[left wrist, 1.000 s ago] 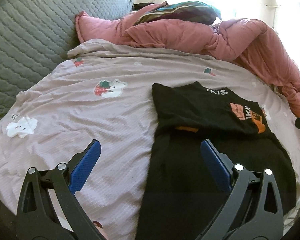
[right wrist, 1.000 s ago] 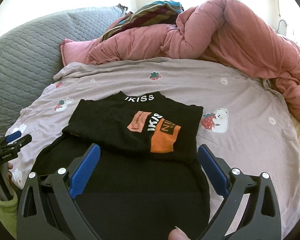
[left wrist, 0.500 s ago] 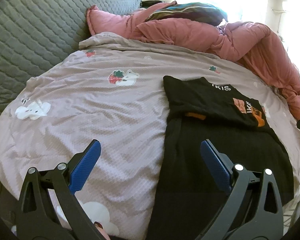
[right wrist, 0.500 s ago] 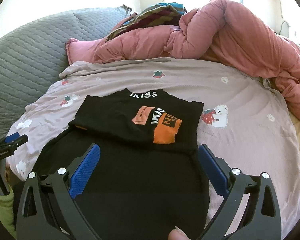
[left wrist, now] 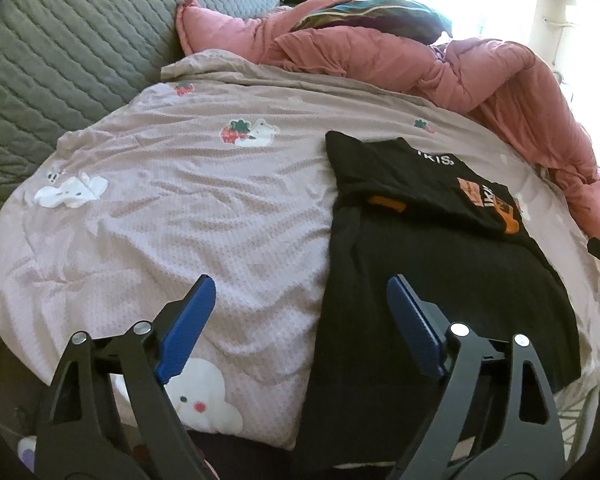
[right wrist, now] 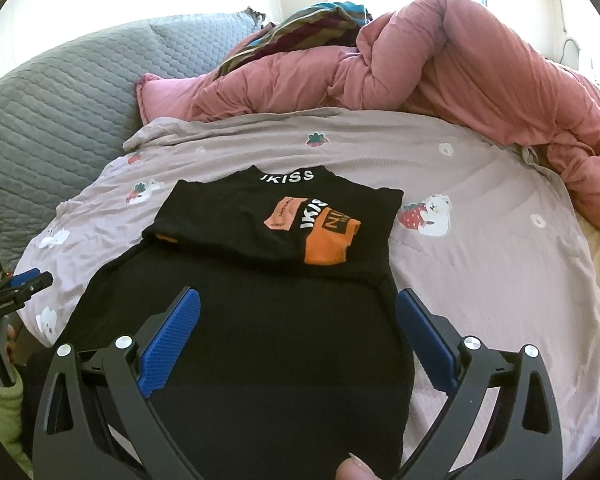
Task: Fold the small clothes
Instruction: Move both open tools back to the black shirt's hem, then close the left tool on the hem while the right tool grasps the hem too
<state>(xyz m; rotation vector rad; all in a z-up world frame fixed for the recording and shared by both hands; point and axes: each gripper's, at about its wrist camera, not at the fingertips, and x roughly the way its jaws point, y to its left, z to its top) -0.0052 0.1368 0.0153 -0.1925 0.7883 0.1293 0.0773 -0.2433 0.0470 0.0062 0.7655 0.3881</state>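
Note:
A black garment (right wrist: pixel 268 312) with white lettering and orange patches lies flat on the mauve bed sheet (right wrist: pixel 480 280), its top part folded down over the body. It also shows in the left wrist view (left wrist: pixel 428 264), right of centre. My right gripper (right wrist: pixel 298 332) is open and empty, hovering over the garment's lower half. My left gripper (left wrist: pixel 300 320) is open and empty, above the garment's left edge and the sheet (left wrist: pixel 180 220). The left gripper's tip (right wrist: pixel 24 280) shows at the left edge of the right wrist view.
A crumpled pink duvet (right wrist: pixel 440 64) lies along the far side and right of the bed. A striped cloth (right wrist: pixel 308 20) lies behind it. A grey quilted headboard (left wrist: pixel 52 52) stands at the left. The bed's near edge (left wrist: pixel 220 436) is just below the grippers.
Both grippers have pulled back and up from the garment, so more of the bed's near edge shows. The garment has not moved. Both stay open.

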